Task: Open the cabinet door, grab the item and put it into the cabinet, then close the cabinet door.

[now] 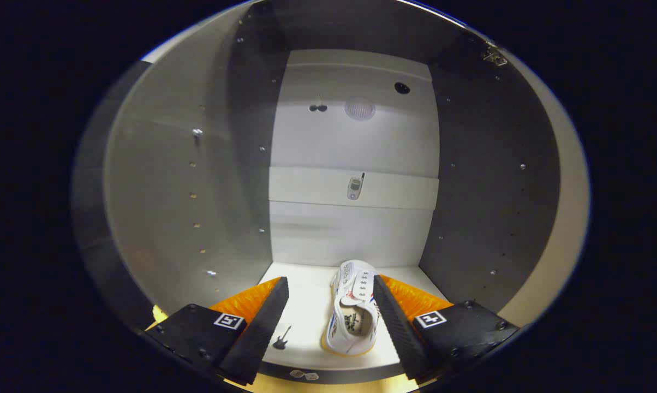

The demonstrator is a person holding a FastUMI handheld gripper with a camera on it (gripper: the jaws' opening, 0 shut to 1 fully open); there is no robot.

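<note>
The gripper [328,297] is pointing straight into the open cabinet, its two fingers spread wide apart and gripping nothing. Between them, closer to the right finger, a white canvas sneaker with red and blue side stripes and a pale rubber sole [353,311] is lying on the cabinet's white bottom shelf [306,305], heel toward the gripper and toe toward the far wall. The right finger is running alongside the shoe's right flank, and I cannot tell whether it is touching the canvas; the left finger is standing well apart from the shoe, with bare shelf between them.

Just right of the left finger, a small dark guitar-shaped sticker [282,338] is showing on the shelf. Farther out, the cabinet's grey side walls [159,207] are rising on the left and right, dotted with rows of shelf-pin holes. On the far white back panel [353,234], a small grey flip-phone-shaped sticker [354,186] is sitting on a horizontal band, and higher up a round pale disc [359,108] and a dark hole [401,87] are showing.

As I judge it, the door is already open and the shoe is already resting inside, so the placing looks done or nearly done. What is remaining is drawing the gripper clear of the shoe and out of the cabinet, then closing the door.
</note>
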